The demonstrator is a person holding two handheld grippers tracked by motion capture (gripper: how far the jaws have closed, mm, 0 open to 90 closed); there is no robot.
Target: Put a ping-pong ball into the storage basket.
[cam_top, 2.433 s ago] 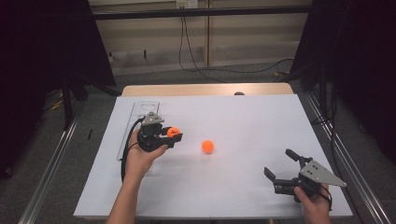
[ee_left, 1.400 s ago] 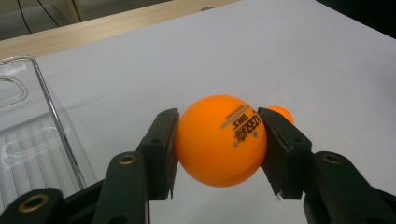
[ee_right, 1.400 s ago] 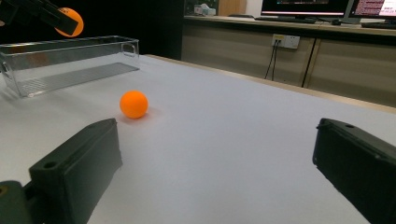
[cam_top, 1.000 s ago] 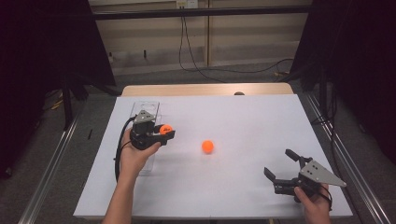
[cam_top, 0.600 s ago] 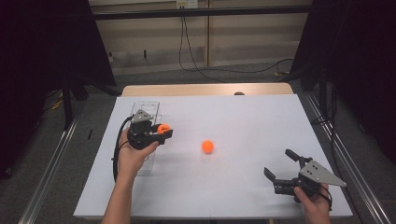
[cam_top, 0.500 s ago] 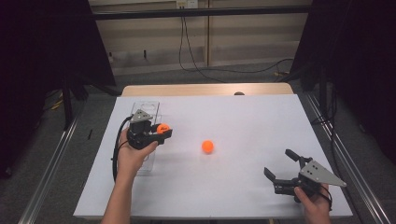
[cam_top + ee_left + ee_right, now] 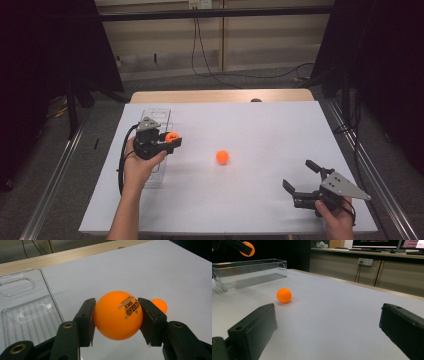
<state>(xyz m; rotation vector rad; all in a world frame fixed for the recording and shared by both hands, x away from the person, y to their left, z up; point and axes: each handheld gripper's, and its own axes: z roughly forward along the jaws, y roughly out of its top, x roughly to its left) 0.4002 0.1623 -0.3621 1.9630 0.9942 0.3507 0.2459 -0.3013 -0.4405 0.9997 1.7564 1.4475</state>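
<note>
Pinching smooth orange ball [image 7: 117, 315], left gripper [image 7: 167, 141] fingers closed beside clear ribbed plastic bin [image 7: 156, 116]; right gripper [image 7: 306, 180] fingers wide, empty.

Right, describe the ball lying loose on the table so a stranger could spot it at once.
Start at the white table and look near its middle, to the right of the clear plastic box. There an orange ball lies alone on the bare surface. The other orange ball is printed and clamped in the left tool; this one nothing touches.
</note>
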